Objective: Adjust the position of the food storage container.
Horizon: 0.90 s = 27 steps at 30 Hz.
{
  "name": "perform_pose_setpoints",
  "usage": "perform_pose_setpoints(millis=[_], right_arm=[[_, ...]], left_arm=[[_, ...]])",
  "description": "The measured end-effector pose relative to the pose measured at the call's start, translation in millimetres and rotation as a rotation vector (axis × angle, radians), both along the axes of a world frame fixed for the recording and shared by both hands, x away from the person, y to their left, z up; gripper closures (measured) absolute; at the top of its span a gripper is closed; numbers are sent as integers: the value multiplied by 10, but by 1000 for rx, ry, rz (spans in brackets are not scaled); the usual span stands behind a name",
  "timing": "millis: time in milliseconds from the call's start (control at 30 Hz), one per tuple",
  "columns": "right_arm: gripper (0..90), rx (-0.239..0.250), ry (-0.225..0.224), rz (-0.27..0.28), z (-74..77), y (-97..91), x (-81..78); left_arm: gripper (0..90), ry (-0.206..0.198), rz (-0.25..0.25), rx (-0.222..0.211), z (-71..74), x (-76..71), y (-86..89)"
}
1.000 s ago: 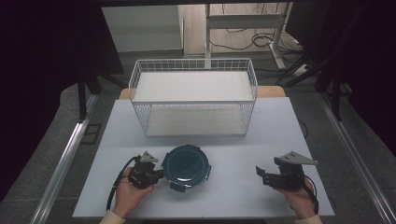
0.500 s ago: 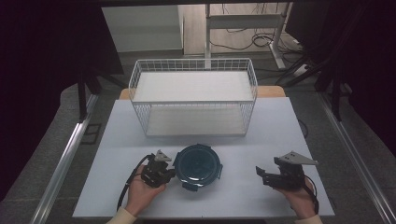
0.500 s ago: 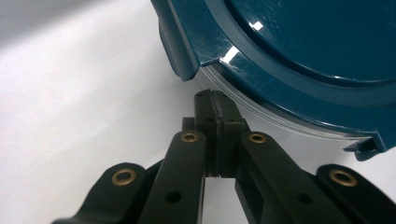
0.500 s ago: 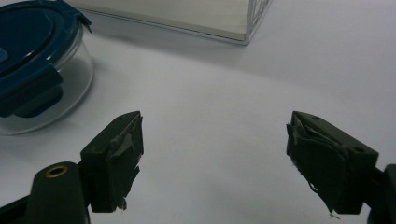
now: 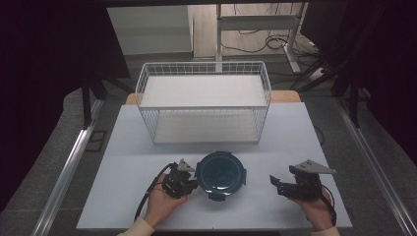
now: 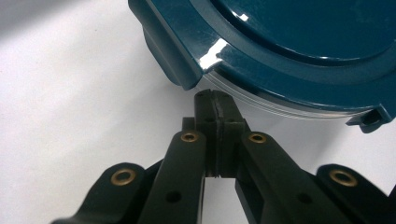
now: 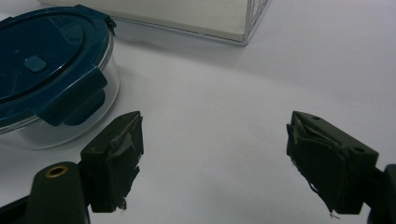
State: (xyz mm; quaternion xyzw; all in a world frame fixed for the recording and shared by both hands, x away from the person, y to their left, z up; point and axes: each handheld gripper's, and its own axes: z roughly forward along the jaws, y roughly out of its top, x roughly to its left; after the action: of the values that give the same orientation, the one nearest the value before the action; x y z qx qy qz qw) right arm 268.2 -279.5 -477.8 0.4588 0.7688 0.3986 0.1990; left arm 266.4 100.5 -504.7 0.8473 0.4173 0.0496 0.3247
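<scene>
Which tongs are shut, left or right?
The left tongs, tips pressed together against the blue-lidded container. The right tongs stand wide apart over bare table.

- A rectangular white tabletop (image 5: pixel 147 147) occupies the centre of the high view, resting on a light wooden board (image 5: pixel 285 96) that shows at its far corners.
- A grey speckled floor (image 5: pixel 59 142) surrounds the table on both sides.
- Silver metal rails (image 5: pixel 64 172) run along the floor to the left and right of the table.
- A metal-legged desk frame (image 5: pixel 255 22) stands beyond the table, with black cables (image 5: pixel 255 44) lying on pale wooden flooring (image 5: pixel 201 29) beneath it.
- Dark curtains (image 5: pixel 49 44) close off both sides; light falls from above onto the tabletop.
</scene>
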Motion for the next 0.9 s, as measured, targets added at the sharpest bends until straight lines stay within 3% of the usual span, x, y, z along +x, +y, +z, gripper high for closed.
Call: perform_pose_setpoints(millis=[133, 267, 367, 400, 433, 533, 633, 667, 900], right_arm=[[185, 2, 0, 11, 11, 1, -6], [182, 5, -15, 48, 63, 54, -25], [181, 10, -20, 58, 81, 76, -21], [181, 16, -20, 60, 86, 86, -14], [181, 26, -18, 61, 93, 98, 3], [181, 30, -18, 61, 96, 122, 21], [181, 30, -21, 68, 94, 143, 7], [180, 25, -22, 78, 89, 158, -15], [179, 58, -12, 110, 83, 164, -27]], left_arm=[[874, -7, -9, -21, 5, 2, 47], [849, -26, -3, -39, 46, -94, 165], [733, -28, 9, -34, 55, -140, 272], [733, -35, 31, -35, 67, -162, 335], [600, -45, 79, -61, 103, -183, 449], [491, -73, 143, -105, 201, -207, 640], [386, -78, 166, -129, 244, -219, 724], [358, -85, 194, -149, 283, -230, 802], [300, -95, 225, -171, 352, -210, 898]])
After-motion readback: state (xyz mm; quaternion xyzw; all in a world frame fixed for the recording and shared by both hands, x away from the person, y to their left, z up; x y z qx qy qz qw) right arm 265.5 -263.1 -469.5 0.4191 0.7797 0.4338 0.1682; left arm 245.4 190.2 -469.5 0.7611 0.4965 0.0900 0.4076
